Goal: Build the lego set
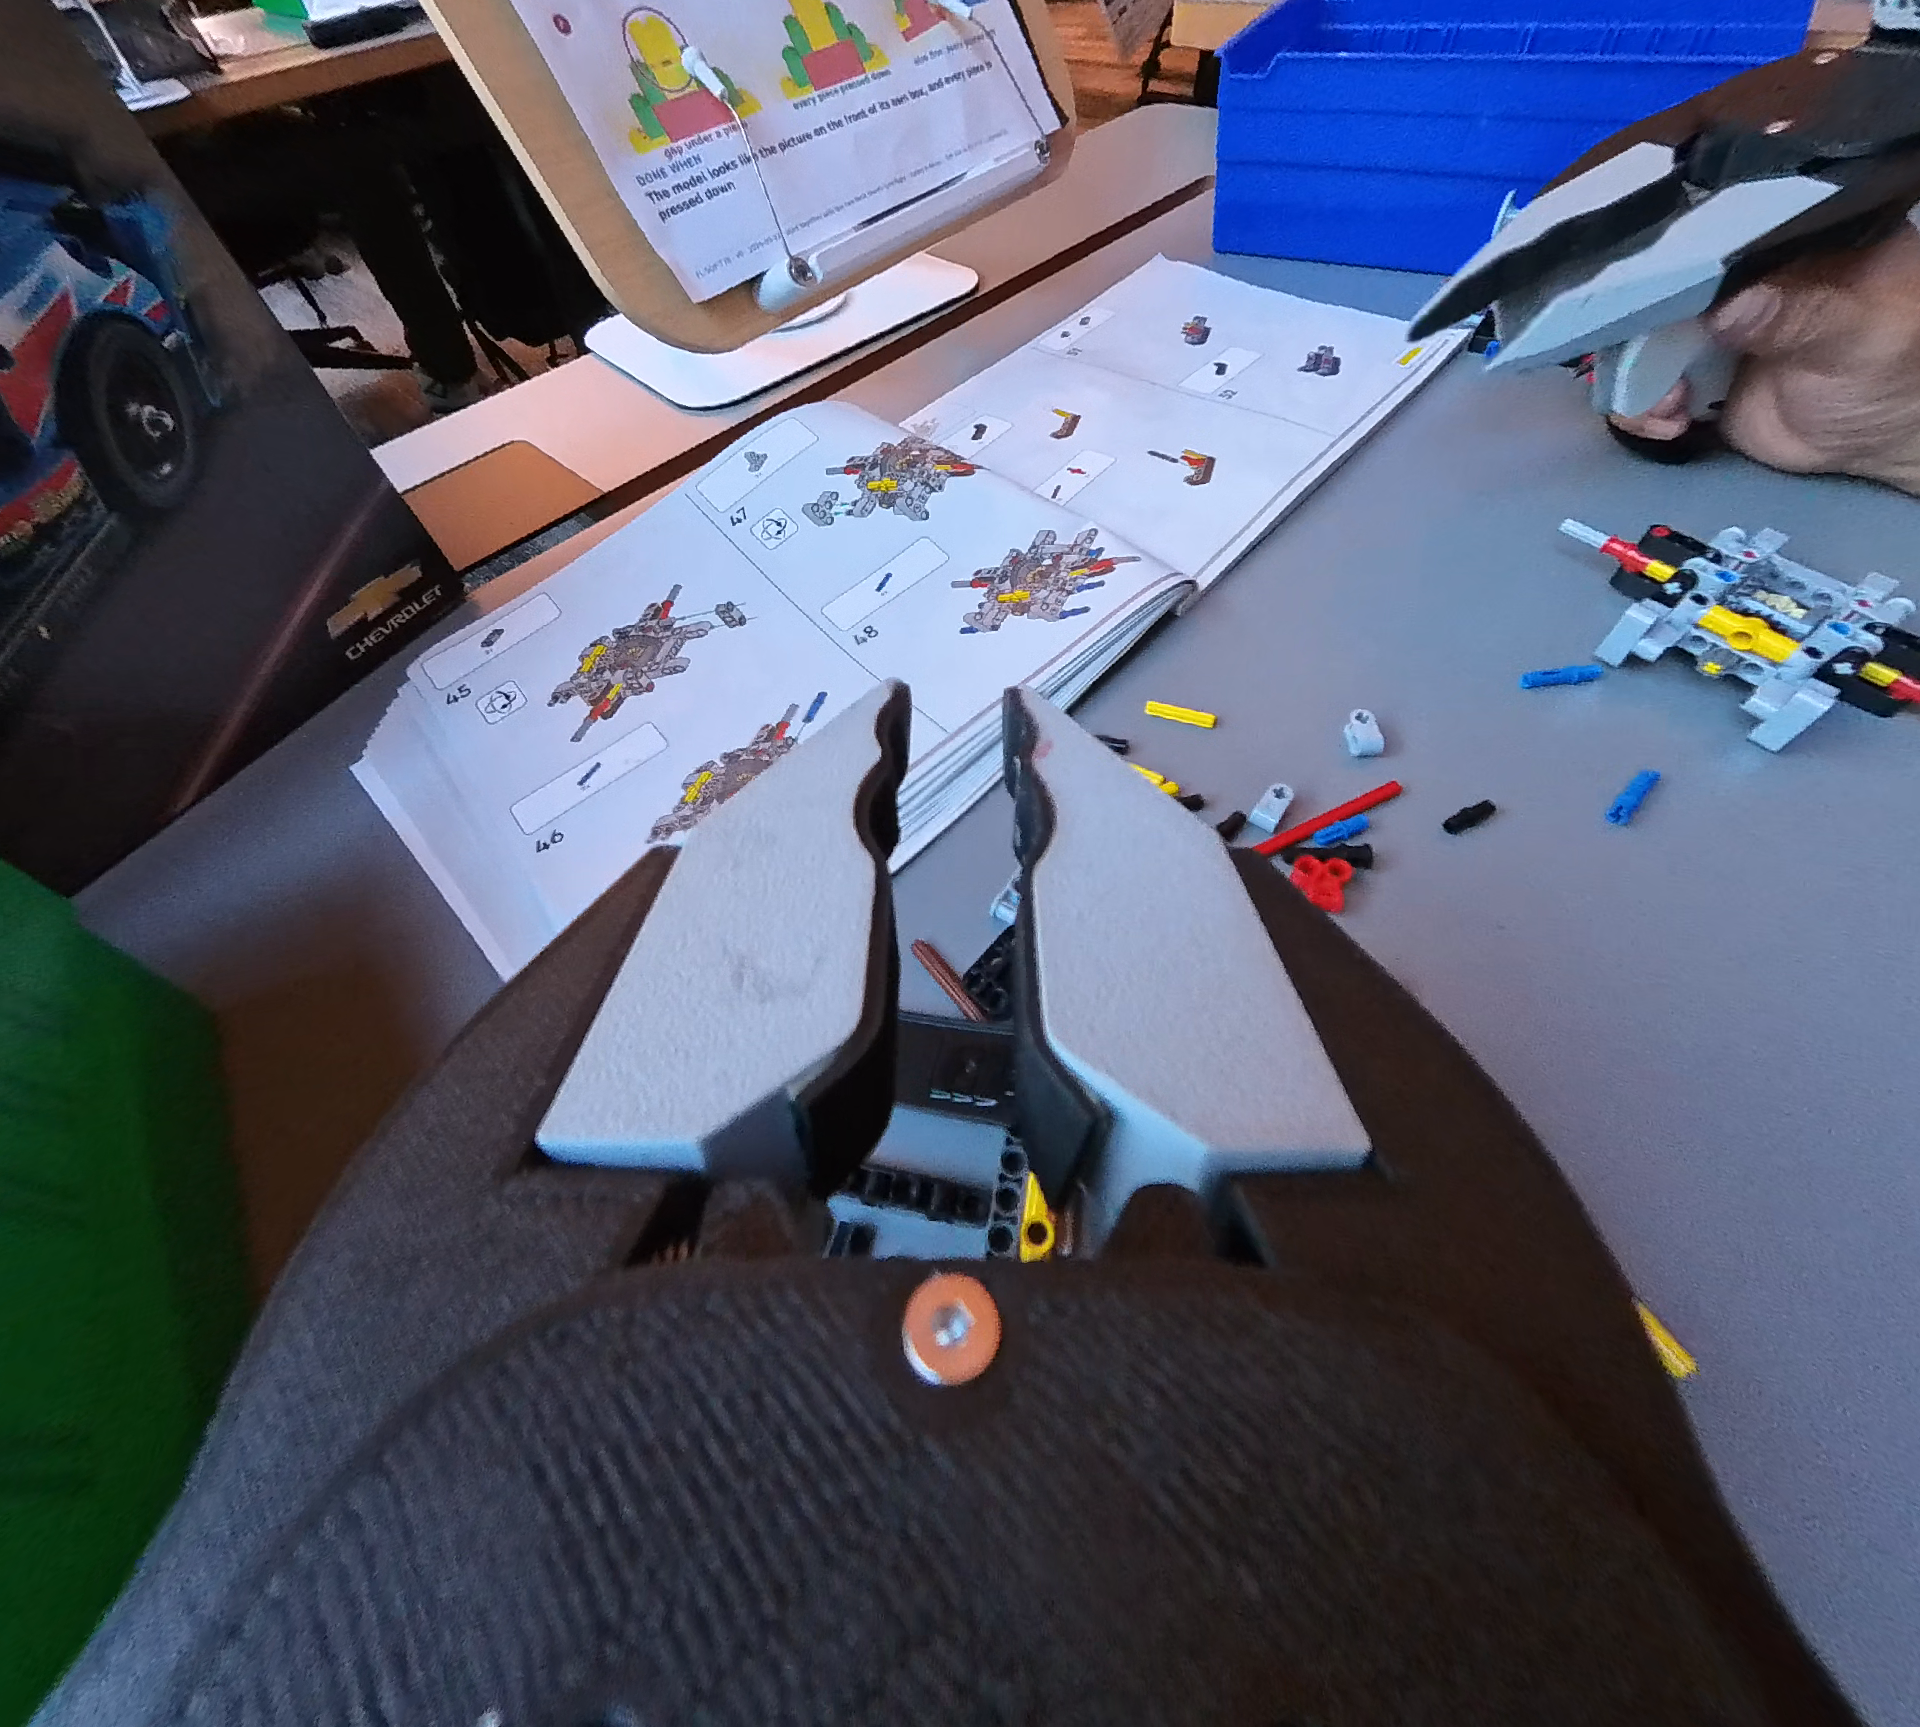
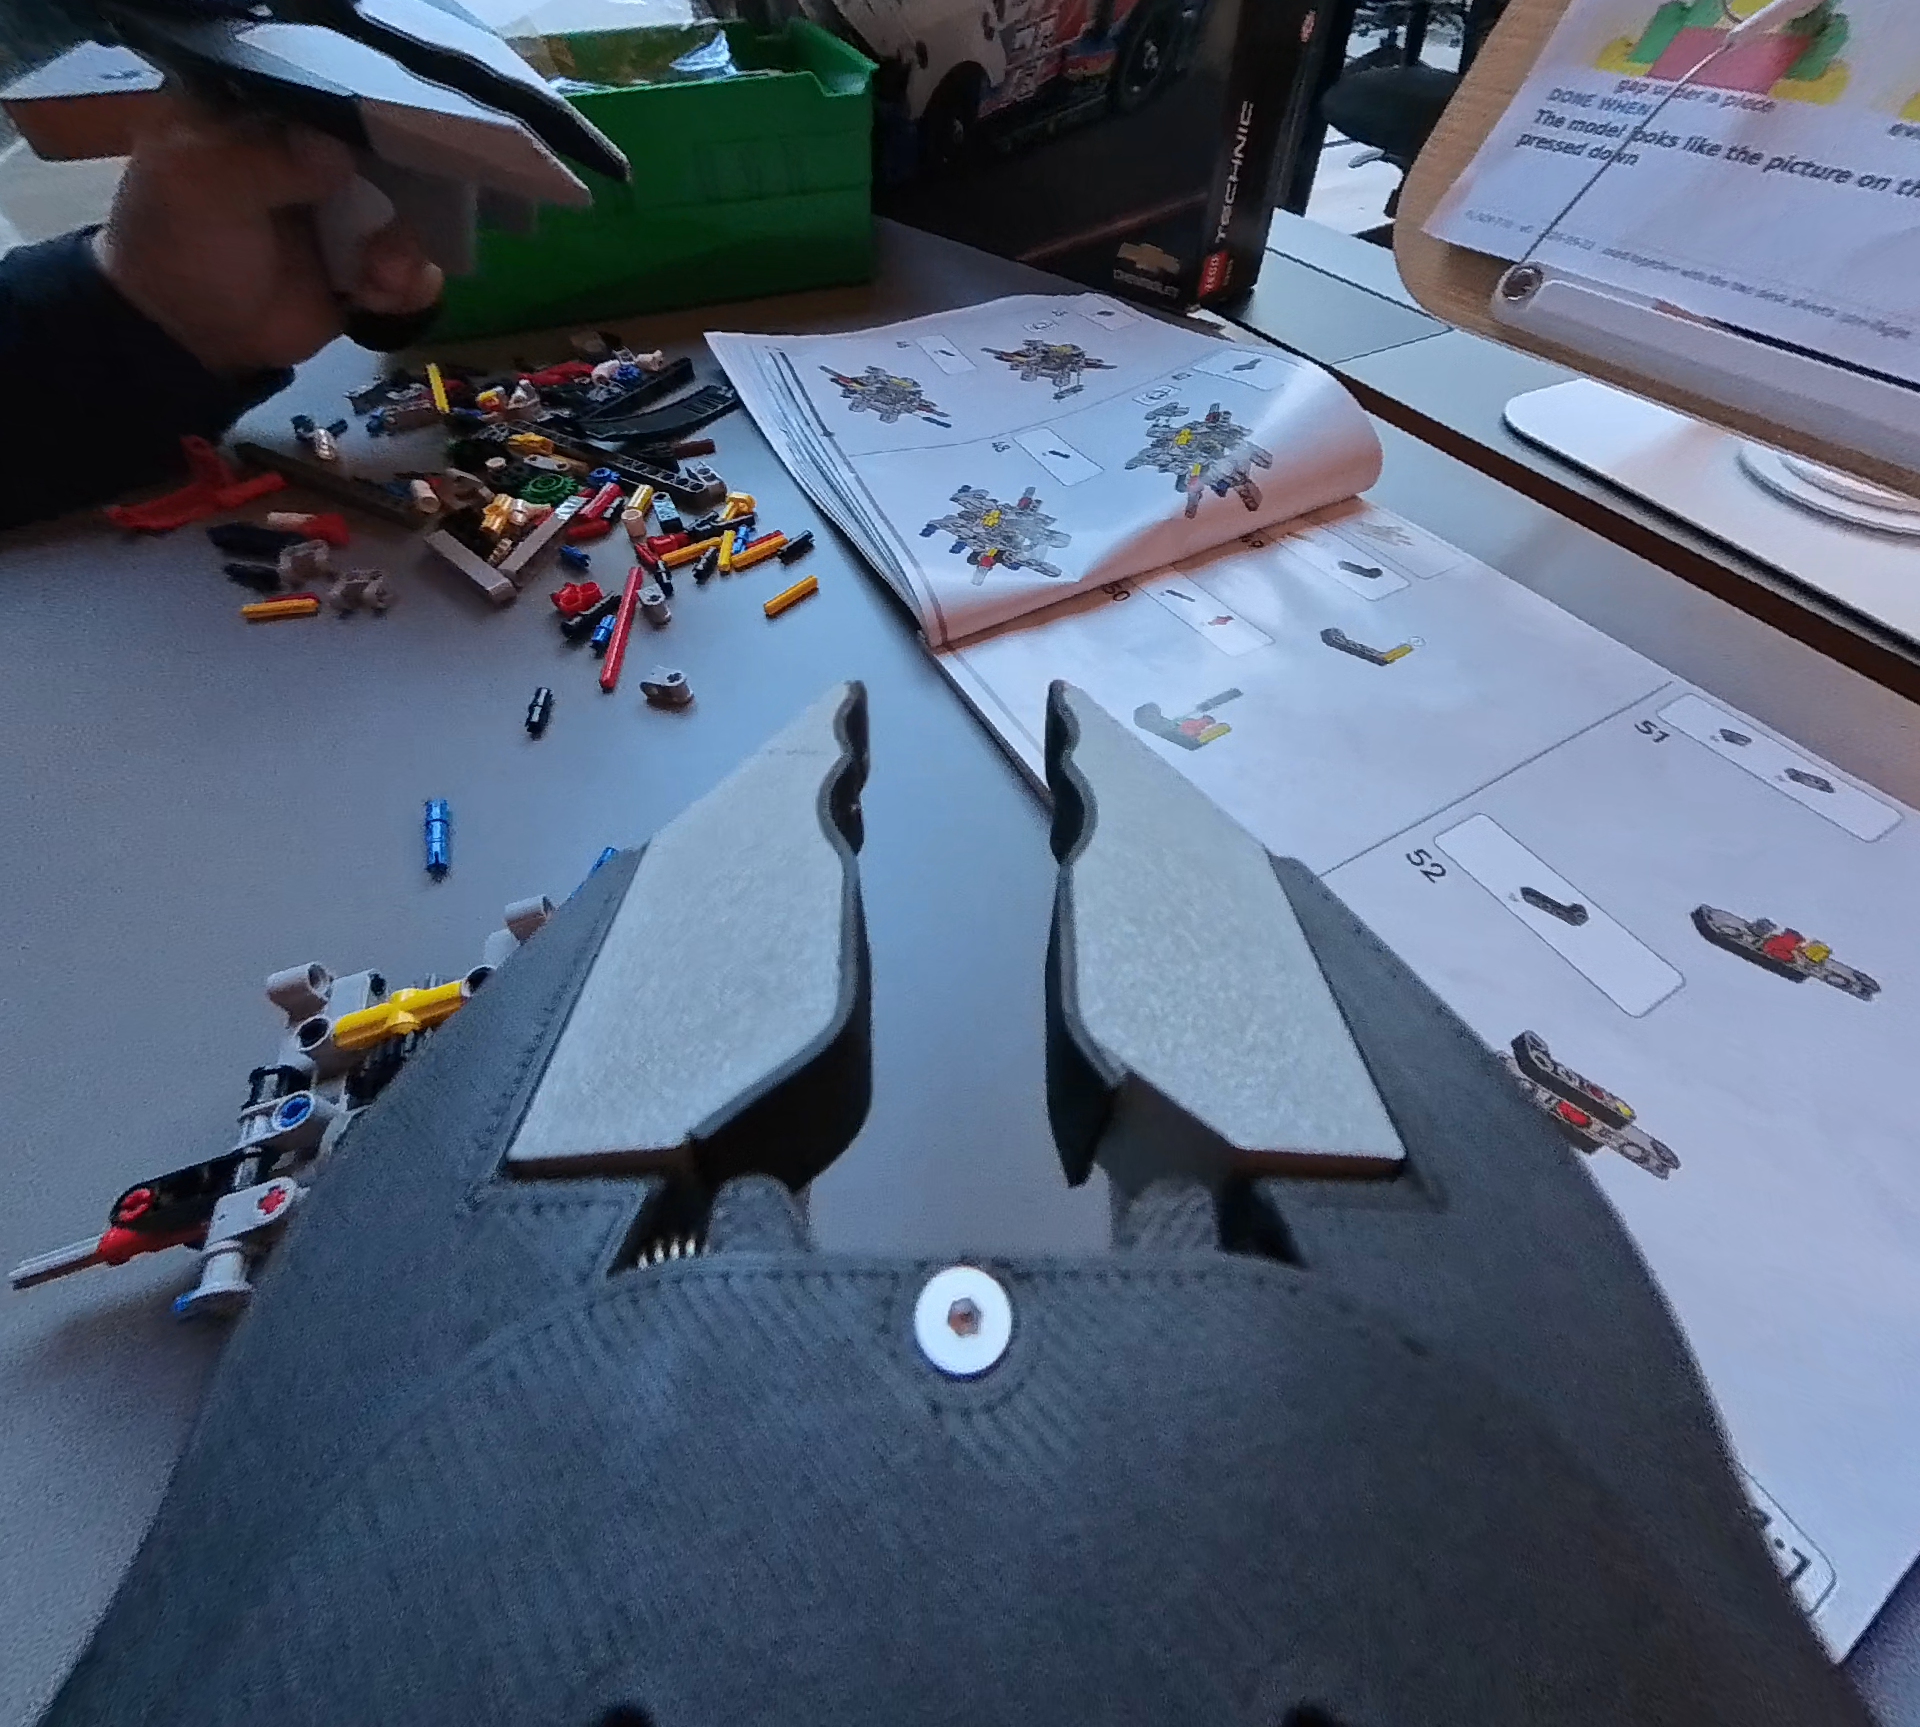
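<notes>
Both grippers hang spread and bare-jawed over the grey table [image 2: 208, 846]: the right gripper [image 2: 954, 747] at the booklet's [image 2: 1455, 794] near edge, the left gripper [image 1: 954, 747] low in its frame above loose bricks [image 1: 1320, 830]. Lower left of the right view lies the part-built model [image 2: 312, 1064]; I'd check the open page, then approach a piece squarely.

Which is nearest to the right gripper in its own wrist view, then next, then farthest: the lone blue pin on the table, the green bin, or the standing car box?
From the right gripper:
1. Blue pin, on the grey table just left of its fingers.
2. Green bin, far left, behind the heap of loose pieces.
3. Car box, standing just behind the bin, centre back.
</notes>
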### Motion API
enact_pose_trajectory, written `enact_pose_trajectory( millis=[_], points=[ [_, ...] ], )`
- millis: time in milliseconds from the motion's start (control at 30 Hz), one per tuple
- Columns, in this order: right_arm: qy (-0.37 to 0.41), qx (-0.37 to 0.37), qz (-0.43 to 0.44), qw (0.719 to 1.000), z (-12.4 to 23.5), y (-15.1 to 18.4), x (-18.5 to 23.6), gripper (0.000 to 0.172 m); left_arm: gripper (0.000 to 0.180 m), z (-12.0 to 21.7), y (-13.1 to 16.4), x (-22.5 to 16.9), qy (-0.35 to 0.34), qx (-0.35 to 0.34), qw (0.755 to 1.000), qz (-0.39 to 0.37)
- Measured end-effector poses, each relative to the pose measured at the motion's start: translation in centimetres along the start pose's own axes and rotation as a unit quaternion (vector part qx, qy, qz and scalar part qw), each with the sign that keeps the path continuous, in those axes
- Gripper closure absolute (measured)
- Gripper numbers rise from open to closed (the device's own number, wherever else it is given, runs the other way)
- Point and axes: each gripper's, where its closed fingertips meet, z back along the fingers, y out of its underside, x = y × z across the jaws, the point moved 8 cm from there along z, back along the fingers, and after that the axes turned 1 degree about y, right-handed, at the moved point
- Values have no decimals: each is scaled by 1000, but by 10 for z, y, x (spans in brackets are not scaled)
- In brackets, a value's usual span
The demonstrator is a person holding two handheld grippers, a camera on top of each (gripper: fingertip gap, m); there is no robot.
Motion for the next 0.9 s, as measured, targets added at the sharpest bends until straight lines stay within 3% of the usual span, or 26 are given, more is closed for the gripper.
enact_pose_trajectory(
  millis=[367,900],
  points=[
    [-65,-11,-26,997,0,-2,-5,144,165,-6,7,9,-16,14,1000,18],
    [-98,-27,-41,994,-8,-6,-2,148,166,-3,6,2,-3,10,1000,20]
  ],
)
